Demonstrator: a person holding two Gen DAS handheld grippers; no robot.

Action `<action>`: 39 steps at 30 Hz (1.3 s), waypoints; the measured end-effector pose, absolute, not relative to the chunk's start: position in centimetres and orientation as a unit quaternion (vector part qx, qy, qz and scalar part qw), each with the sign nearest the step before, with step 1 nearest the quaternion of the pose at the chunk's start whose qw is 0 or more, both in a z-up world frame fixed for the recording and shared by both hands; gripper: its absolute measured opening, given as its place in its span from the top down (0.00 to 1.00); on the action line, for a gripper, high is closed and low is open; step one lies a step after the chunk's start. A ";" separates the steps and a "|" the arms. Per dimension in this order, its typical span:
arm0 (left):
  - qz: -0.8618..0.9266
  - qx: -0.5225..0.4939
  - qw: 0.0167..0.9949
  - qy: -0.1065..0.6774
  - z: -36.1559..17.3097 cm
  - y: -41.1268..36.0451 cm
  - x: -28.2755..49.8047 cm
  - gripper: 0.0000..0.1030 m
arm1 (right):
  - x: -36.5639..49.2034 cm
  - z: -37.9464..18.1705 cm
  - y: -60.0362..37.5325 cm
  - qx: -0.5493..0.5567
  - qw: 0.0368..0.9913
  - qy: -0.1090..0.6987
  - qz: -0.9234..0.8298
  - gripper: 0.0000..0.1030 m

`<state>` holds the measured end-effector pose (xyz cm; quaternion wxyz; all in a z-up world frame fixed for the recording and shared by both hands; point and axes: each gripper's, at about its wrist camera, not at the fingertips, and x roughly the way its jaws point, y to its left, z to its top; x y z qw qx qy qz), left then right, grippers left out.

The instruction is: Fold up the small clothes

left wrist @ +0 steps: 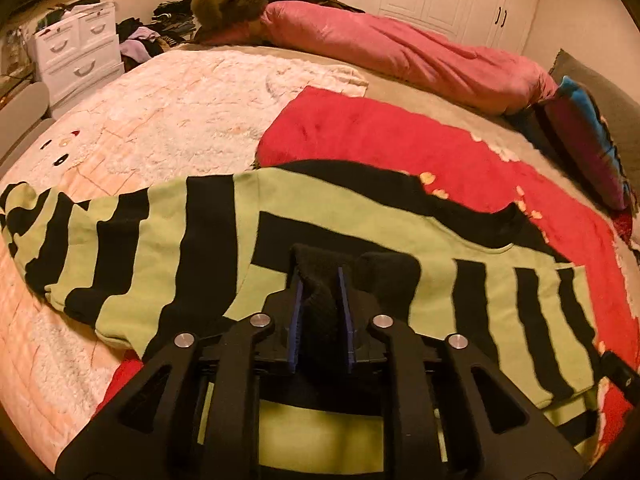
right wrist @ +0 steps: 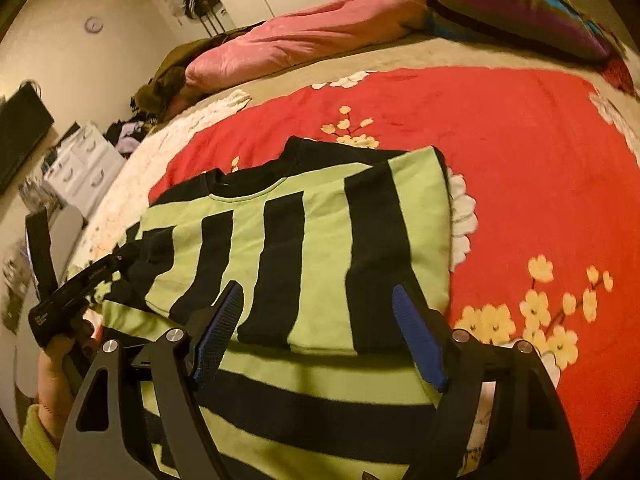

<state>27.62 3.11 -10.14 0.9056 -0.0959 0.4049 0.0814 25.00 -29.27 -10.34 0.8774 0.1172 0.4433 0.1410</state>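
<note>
A green and black striped sweater [left wrist: 180, 240] lies spread across the bed, one sleeve stretched out to the left. My left gripper [left wrist: 322, 276] is shut on a bunched black fold of the sweater, raised between its blue pads. In the right wrist view the sweater [right wrist: 320, 232] has one side folded over its body, neckline toward the far side. My right gripper [right wrist: 318, 292] hangs open just above that folded part, with nothing pinched. The left gripper [right wrist: 80, 292] shows at the sweater's left edge, held by a person's hand [right wrist: 56, 360].
Under the sweater lie a red floral blanket [right wrist: 520, 160] and a white fluffy blanket [left wrist: 180, 112]. A pink duvet [left wrist: 400, 52] runs along the far side and a striped pillow [left wrist: 588, 140] lies at the right. White drawers [left wrist: 76, 52] and a clothes pile [left wrist: 152, 36] stand beyond the bed.
</note>
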 end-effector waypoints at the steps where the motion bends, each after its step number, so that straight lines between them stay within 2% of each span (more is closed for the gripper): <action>1: 0.085 -0.094 0.904 0.408 -10.3 3.2 27.6 0.85 | 25.2 -10.4 -28.9 0.108 0.879 0.442 0.139 0.26; 3: 0.096 -0.093 0.901 0.412 -10.4 3.6 27.2 0.76 | 25.8 -10.8 -28.4 0.090 0.880 0.447 0.132 0.26; 6: 0.115 -0.105 0.901 0.404 -9.6 4.8 26.1 0.69 | 26.4 -11.6 -28.7 0.085 0.875 0.462 0.119 0.26; 11: 0.127 -0.119 0.917 0.359 -6.3 5.5 23.9 0.71 | 26.1 -12.5 -29.4 0.090 0.872 0.468 0.110 0.26; 14: 0.094 -0.084 0.926 0.357 -5.7 3.0 23.5 0.74 | 26.0 -12.8 -29.7 0.095 0.871 0.470 0.107 0.26; 21: 0.059 -0.006 0.905 0.420 -9.8 -1.8 25.0 0.74 | 25.8 -13.1 -30.2 0.094 0.870 0.475 0.097 0.26; 28: 0.062 -0.012 0.899 0.433 -12.0 -0.8 25.3 0.74 | 25.6 -13.7 -30.7 0.094 0.867 0.483 0.084 0.26; 35: 0.058 -0.036 0.915 0.397 -9.0 -0.7 24.2 0.62 | 24.4 -11.5 -31.1 0.109 0.877 0.457 0.098 0.19; 37: 0.061 -0.042 0.918 0.390 -8.2 -0.5 23.9 0.54 | 24.1 -10.7 -31.0 0.110 0.879 0.451 0.104 0.15; 39: 0.070 -0.044 0.919 0.385 -7.6 -0.3 23.7 0.40 | 23.9 -9.9 -30.7 0.114 0.882 0.444 0.110 0.10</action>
